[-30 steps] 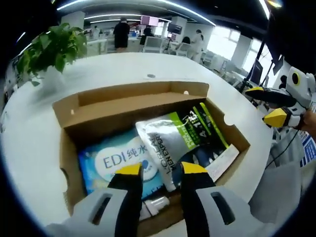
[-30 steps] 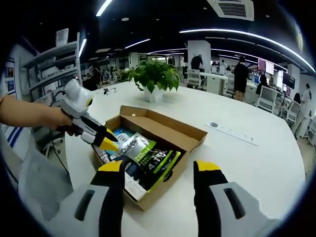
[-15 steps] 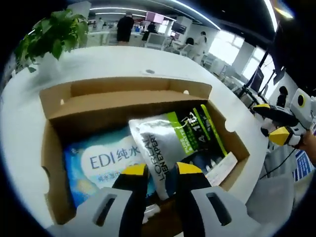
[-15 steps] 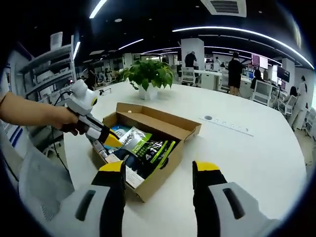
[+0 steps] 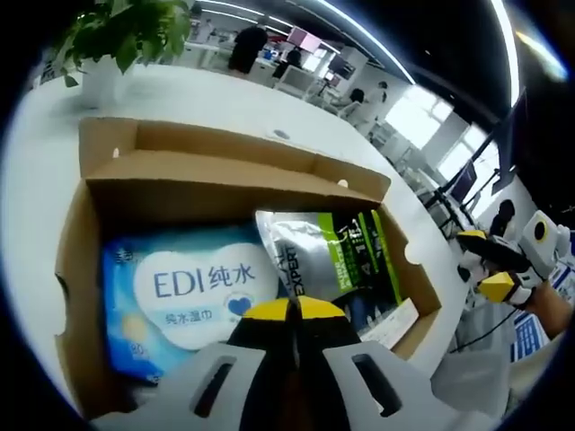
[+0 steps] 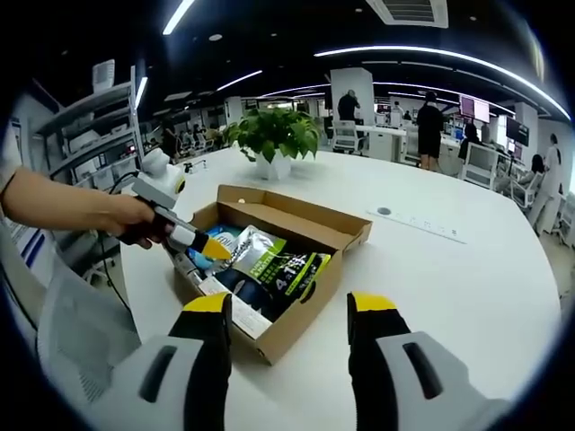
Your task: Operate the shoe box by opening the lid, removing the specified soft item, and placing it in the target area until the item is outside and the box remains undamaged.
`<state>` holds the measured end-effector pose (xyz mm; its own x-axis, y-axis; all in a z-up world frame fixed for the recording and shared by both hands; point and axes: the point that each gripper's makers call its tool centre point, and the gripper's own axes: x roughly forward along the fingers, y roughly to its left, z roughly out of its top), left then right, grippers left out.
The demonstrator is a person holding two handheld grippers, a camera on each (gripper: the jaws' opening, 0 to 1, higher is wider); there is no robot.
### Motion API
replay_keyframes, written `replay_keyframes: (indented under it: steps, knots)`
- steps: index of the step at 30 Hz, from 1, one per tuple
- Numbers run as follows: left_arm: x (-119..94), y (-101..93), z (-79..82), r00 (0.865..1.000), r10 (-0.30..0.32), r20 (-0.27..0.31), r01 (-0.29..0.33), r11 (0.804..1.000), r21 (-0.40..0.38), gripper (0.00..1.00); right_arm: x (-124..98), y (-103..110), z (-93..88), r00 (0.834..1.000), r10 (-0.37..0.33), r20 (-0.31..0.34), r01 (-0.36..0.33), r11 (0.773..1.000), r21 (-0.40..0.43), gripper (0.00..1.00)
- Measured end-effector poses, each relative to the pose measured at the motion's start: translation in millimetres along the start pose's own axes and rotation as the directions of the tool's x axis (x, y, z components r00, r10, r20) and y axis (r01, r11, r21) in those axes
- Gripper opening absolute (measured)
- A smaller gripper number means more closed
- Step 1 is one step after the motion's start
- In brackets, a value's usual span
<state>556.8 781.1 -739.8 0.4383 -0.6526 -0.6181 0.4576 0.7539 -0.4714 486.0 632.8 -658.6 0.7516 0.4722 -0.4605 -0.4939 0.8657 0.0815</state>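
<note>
A white surface [image 6: 467, 269] is seen carrying an open cardboard shoe box [image 6: 310, 292], its lid [image 5: 225, 148] folded back on the far side. A potted plant [image 6: 274, 135] stands on the surface beyond the box, well apart from it. Inside the box, a blue packet of wipes [image 5: 184, 287] lies flat on one side, and a silver and green pouch [image 5: 328, 260] lies beside it, partly over a dark item that cannot be identified. A white slip of paper [image 5: 395, 321] is noted at the near edge of the box contents. The left gripper [image 5: 292, 310] is seen low over the box in the left gripper view, its yellow-tipped jaws brought together at the near edge of the pouch; whether the pouch is pinched between them cannot be told. In the right gripper view the left gripper [image 6: 211, 247] is held by a hand [image 6: 135, 224] with its tip inside the box. The right gripper [image 6: 289, 310] is held above the surface just short of the box, its jaws spread apart with nothing between them.
</note>
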Motion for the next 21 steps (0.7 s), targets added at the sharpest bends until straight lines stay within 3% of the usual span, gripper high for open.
replay_keyframes:
  steps: [5, 11, 21]
  knots:
    - [-6, -7.3, 3.9, 1.0, 0.004, 0.025, -0.003, 1.0, -0.024, 0.0, 2, 4, 0.2, 1.0, 0.01, -0.003, -0.01, 1.0, -0.011, 0.47]
    - [-14, -11.2, 10.8, 0.999, 0.014, 0.05, -0.014, 1.0, 0.0, 0.0, 4, 7, 2.8, 1.0, 0.022, -0.007, -0.022, 0.999, -0.026, 0.47]
    - [-29, -3.7, 20.1, 0.995, 0.033, 0.091, -0.033, 0.999, 0.0, 0.0, 16, 15, 8.6, 0.999, 0.051, -0.016, -0.052, 0.998, -0.047, 0.47]
